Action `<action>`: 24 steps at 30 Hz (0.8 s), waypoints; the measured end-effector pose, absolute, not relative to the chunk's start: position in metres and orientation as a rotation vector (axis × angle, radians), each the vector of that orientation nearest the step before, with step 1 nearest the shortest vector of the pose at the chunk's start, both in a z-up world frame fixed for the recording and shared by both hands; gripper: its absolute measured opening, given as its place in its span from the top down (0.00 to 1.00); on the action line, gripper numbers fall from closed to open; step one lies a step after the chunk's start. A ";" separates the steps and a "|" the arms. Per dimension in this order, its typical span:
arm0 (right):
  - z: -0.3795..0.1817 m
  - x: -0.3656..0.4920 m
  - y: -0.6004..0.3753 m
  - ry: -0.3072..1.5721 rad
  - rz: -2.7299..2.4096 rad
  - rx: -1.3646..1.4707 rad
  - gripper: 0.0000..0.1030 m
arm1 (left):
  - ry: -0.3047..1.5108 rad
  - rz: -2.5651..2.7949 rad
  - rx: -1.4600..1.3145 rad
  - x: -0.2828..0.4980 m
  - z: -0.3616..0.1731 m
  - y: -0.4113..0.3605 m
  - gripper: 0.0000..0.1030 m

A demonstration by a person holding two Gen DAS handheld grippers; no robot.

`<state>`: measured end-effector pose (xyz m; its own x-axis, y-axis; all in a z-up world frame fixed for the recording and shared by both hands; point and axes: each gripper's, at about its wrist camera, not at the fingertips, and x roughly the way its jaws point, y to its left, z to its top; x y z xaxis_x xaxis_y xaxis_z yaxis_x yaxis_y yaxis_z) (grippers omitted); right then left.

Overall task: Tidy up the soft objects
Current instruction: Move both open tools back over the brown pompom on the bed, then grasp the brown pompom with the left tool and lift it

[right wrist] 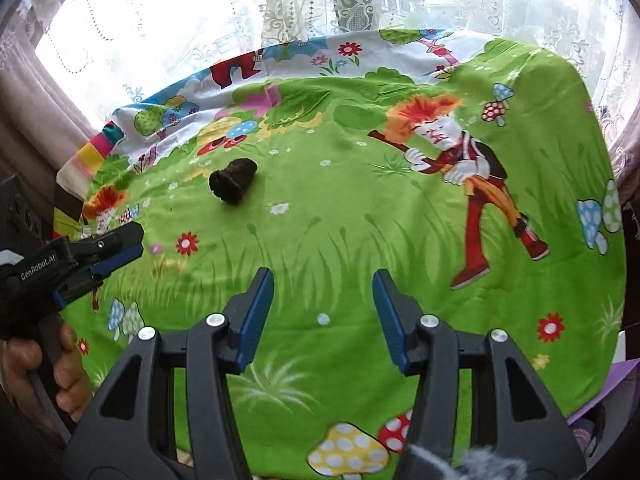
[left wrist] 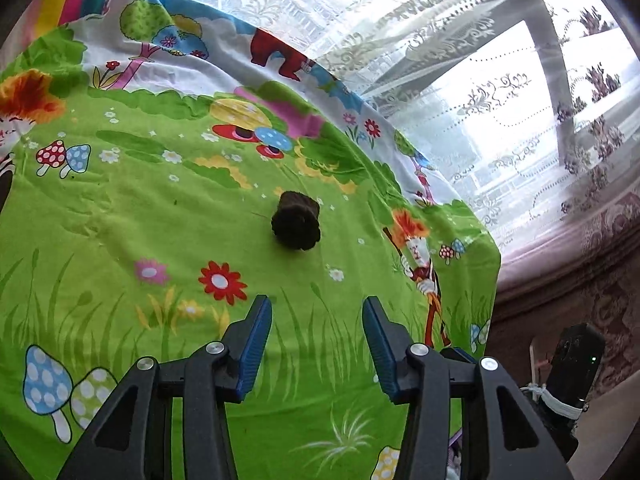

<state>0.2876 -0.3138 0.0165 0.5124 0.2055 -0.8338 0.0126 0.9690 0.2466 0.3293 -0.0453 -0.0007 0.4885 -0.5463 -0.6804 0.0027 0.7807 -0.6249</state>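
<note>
A small dark brown fuzzy soft object (left wrist: 296, 225) lies on a bright green cartoon-print cloth (left wrist: 120, 220). It also shows in the right wrist view (right wrist: 233, 181), far left of centre. My left gripper (left wrist: 317, 308) is open and empty, hovering a short way in front of the soft object. It shows from the side in the right wrist view (right wrist: 134, 242), held by a hand. My right gripper (right wrist: 323, 280) is open and empty over the cloth (right wrist: 360, 220), well to the right of the object.
The cloth covers a table whose far edge meets lace curtains (left wrist: 460, 60) and a bright window (right wrist: 160, 20). The table's right edge (left wrist: 494, 264) drops to a patterned carpet. A dark device (left wrist: 572, 368) stands at the lower right. Something grey and fluffy (right wrist: 472, 466) is at the bottom edge.
</note>
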 end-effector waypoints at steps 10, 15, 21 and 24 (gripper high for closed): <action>-0.020 0.374 -0.280 1.072 0.162 0.532 0.46 | 1.042 -0.353 -0.806 0.395 -0.038 -0.036 0.53; -0.040 0.400 -0.264 1.102 0.199 0.607 0.46 | 1.064 -0.351 -0.859 0.414 -0.055 -0.033 0.53; -0.056 0.418 -0.254 1.101 0.183 0.581 0.50 | 1.097 -0.373 -0.914 0.431 -0.076 -0.032 0.59; -0.059 0.422 -0.250 1.093 0.201 0.537 0.56 | 1.122 -0.398 -0.952 0.437 -0.085 -0.033 0.62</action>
